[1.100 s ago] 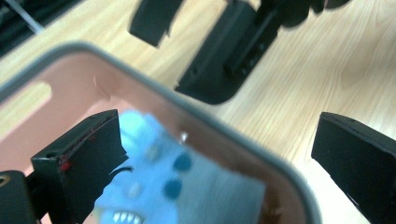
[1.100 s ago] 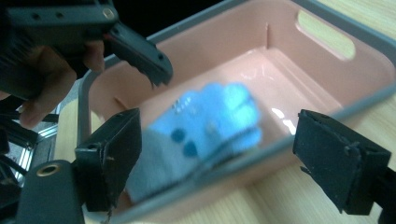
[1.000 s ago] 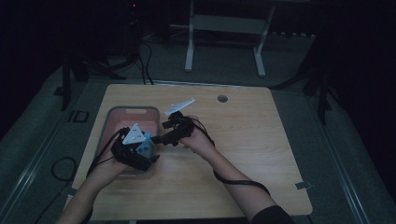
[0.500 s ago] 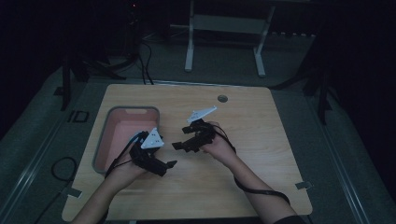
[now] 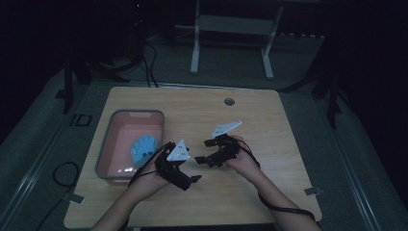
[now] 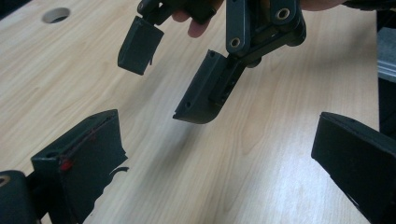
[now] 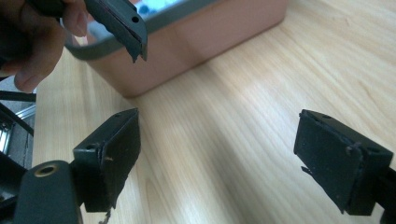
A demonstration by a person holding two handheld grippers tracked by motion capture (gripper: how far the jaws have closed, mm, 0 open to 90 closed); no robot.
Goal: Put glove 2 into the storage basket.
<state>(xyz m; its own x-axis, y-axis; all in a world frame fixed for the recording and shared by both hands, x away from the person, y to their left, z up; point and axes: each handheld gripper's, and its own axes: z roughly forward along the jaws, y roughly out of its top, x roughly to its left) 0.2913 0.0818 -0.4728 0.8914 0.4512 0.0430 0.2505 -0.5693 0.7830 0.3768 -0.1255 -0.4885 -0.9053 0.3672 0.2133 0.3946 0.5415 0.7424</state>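
Note:
A blue, ribbed, fan-shaped object point(image 5: 143, 148) lies inside the pink bin point(image 5: 109, 139) on the left of the wooden table point(image 5: 269, 115). My left gripper point(image 5: 188, 172) hovers just right of the bin, open and empty; its jaws stand wide apart over bare wood point(image 6: 217, 163). Facing it from the right is my right gripper point(image 5: 204, 151), also open with nothing between its jaws point(image 7: 226, 158). The two grippers' tips are close together and do not touch. The right gripper's jaws hang at the top of the left gripper view, and the pink bin's wall point(image 7: 196, 37) fills the far side of the right gripper view.
A round cable hole point(image 5: 229, 101) sits near the table's far edge. Cables trail from both grippers across the front of the table. A white desk frame point(image 5: 231, 29) stands on the floor beyond the table.
Both grippers have come away from above the bin, moving right and toward the table's front middle. The blue object now lies uncovered in the bin.

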